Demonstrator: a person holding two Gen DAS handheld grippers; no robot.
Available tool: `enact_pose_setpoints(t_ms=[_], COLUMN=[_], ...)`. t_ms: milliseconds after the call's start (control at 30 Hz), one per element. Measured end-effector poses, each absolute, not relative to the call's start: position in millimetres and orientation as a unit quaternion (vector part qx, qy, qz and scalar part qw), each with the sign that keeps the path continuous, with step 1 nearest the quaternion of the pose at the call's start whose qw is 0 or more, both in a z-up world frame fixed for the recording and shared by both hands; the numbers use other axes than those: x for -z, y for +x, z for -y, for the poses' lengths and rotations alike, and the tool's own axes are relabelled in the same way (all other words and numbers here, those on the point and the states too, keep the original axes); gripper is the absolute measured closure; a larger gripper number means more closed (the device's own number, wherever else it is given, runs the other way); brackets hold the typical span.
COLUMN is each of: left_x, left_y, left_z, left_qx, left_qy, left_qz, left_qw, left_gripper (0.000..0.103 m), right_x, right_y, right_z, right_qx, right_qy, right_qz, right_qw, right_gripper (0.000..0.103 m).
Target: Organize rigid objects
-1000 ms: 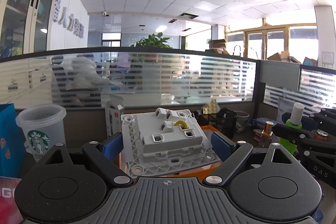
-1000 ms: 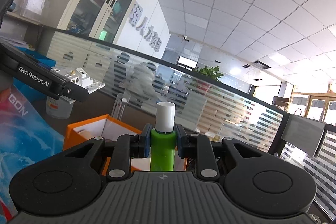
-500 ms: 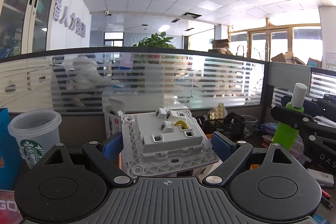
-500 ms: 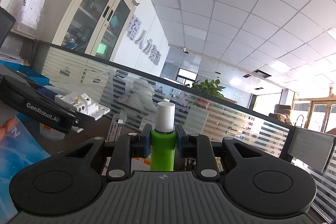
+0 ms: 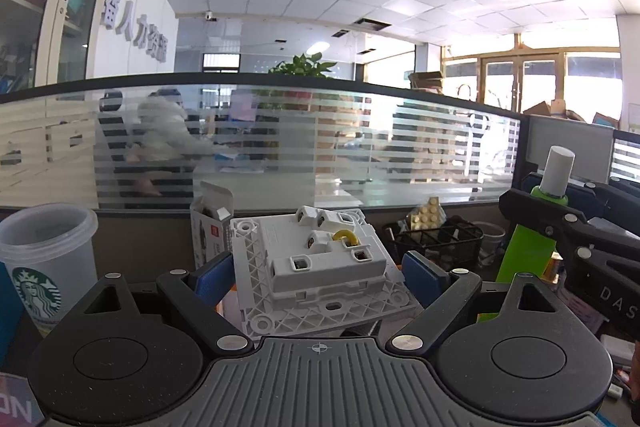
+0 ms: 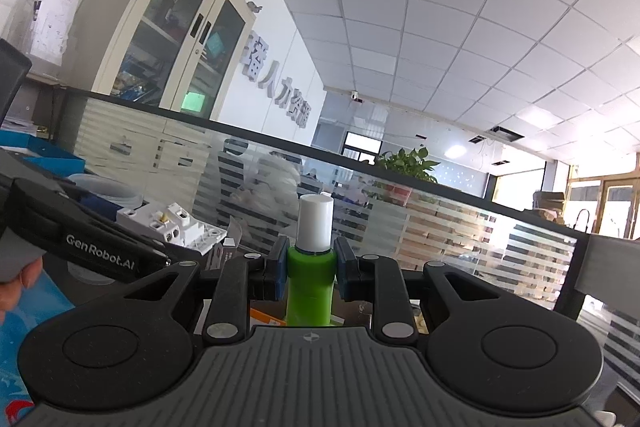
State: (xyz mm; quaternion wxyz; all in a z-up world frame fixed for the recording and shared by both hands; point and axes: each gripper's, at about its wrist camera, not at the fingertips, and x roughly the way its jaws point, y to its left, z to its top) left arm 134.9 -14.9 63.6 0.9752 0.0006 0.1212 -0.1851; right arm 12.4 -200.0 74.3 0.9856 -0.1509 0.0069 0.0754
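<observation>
Both hands are loaded and carried in the air, side by side.

Left gripper (image 5: pixel 318 277): jaws stand wide, and the blue pads (image 5: pixel 212 277) look pressed on the two side edges of the white wall socket (image 5: pixel 320 267). You hold it back side up, flat and slightly tilted, with its broad face across the fingers. It fills nearly the whole opening.

Right gripper (image 6: pixel 311 273): jaws nearly closed, clamped on the neck of the green bottle (image 6: pixel 310 287) just under its white cap (image 6: pixel 315 223). The bottle stands upright, so its long axis runs at right angles to the line of the fingers.

Relation that matters: the bottle hangs below the pads, so you must set it down base first, keeping the wrist level. The socket, being flat, wants a wide free spot.

Seen from the left wrist, the bottle sits to the right of the socket and close by. Neither camera shows a clear drop place. A plastic cup (image 5: pixel 46 263) stands at left, a black wire basket (image 5: pixel 438 245) behind the socket.
</observation>
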Motion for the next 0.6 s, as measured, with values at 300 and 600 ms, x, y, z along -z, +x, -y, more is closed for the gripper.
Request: enact_pose_setpoints(t_ms=[300,600], left_x=[-49,-36], left_y=[151,170], left_z=[19,21], left_qx=[0.18,0.174], left_qy=[-0.007,-0.016], left_qz=[-0.134,-0.149], left_qw=[0.975,0.973], left_gripper=[0.012,0.012], right_x=[-69,-66], right_y=[34,61], right_z=[204,207], right_qx=[-0.078,-0.082], right_qy=[-0.125,-0.101], right_qz=[-0.009,-0.015], right_qw=[0.989,0.991], right_gripper=[0.082,0.082])
